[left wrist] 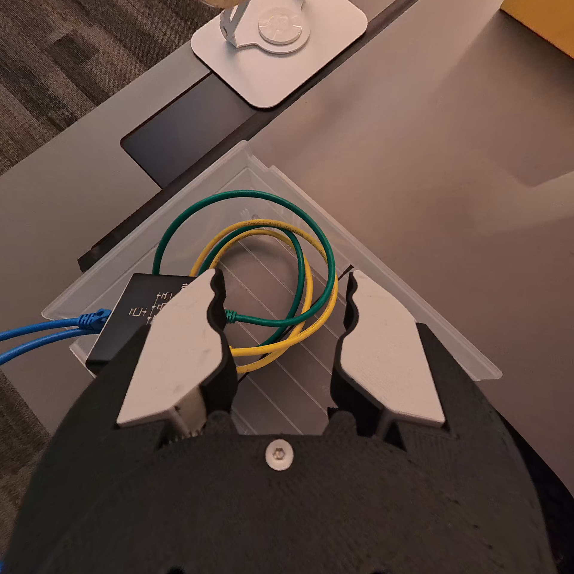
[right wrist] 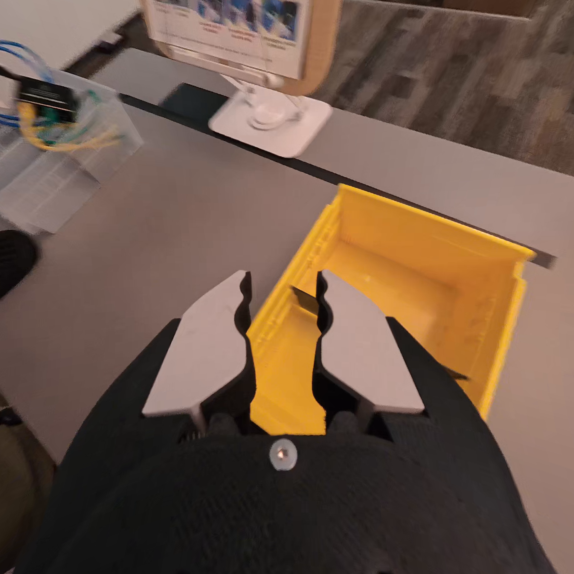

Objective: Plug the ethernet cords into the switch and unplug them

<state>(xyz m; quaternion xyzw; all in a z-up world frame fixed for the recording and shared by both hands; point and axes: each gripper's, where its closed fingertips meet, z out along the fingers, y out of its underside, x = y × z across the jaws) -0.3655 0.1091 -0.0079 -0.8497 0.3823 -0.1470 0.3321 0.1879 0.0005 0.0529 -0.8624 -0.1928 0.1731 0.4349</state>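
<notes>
In the left wrist view, the left gripper (left wrist: 284, 279) hung over a clear tray (left wrist: 403, 313) on the desk (left wrist: 435, 155) w/ jaws wide apart, holding nothing; the switch (left wrist: 130, 313), a black box, lay in the tray at the left, partly hidden under the left finger (left wrist: 183, 341); a blue cord (left wrist: 43, 330) ran in from the left edge, its plug (left wrist: 93, 318) against the switch side, apparently seated, tho the port itself wasn't visible; a 2nd blue run lay just below it; green cord (left wrist: 248, 198) and yellow cord (left wrist: 310, 279) looped together in the tray, crossing each other; a green plug (left wrist: 230, 316) sat right by the left finger's inner edge, whether in a port I couldn't tell; a white stand base (left wrist: 279, 52) stood farther back.

Risk here, as I judged it: loops were tangled, so pulling one cord could drag the other or slide the switch; closing on cable instead of plug would miss the latch and strain the connector.

In the right wrist view, blurred, the right gripper (right wrist: 282, 276) was over a yellow bin (right wrist: 435, 236), jaws parted, a narrower gap, nothing between them; tray and switch (right wrist: 46, 96) sat well apart at far left; stand base (right wrist: 270, 124) behind, between them.

Risk: w/ the right gripper that far off, nothing braced the switch; a one-handed tug could lift it or shift the tray.
</notes>
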